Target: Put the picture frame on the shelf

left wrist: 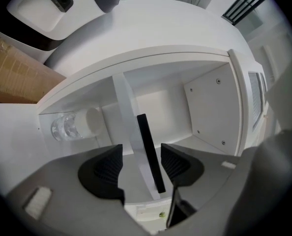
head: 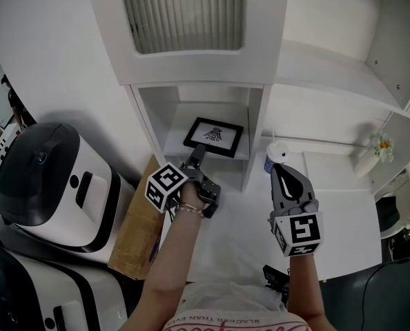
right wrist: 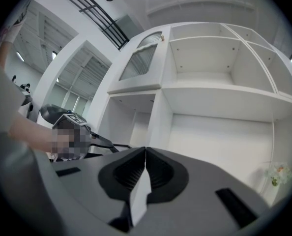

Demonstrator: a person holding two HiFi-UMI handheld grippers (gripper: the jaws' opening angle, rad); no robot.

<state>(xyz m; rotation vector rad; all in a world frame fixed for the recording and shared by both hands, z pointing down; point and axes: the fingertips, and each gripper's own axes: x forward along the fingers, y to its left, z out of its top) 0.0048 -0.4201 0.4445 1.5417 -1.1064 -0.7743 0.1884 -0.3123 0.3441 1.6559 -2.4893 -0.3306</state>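
The picture frame [head: 214, 136], black-edged with a white print, stands leaning inside the lower shelf compartment [head: 175, 138]. My left gripper [head: 195, 154] reaches to its lower left corner. In the left gripper view the frame [left wrist: 148, 149] shows edge-on between the two pads, with a gap on each side; my left gripper [left wrist: 141, 155] is open around it. The frame's foot rests on the shelf floor [left wrist: 205, 107]. My right gripper [head: 279, 171] hangs to the right, in front of the wider bay, shut with nothing in it [right wrist: 145, 155].
A cup with a white lid [head: 275, 156] stands on the surface just right of the compartment, also seen as a clear cup [left wrist: 72, 126]. A small plant [head: 381, 145] is far right. White machines [head: 46, 178] and a cardboard box [head: 139, 226] sit at left. A ribbed-glass door [head: 183, 12] is above.
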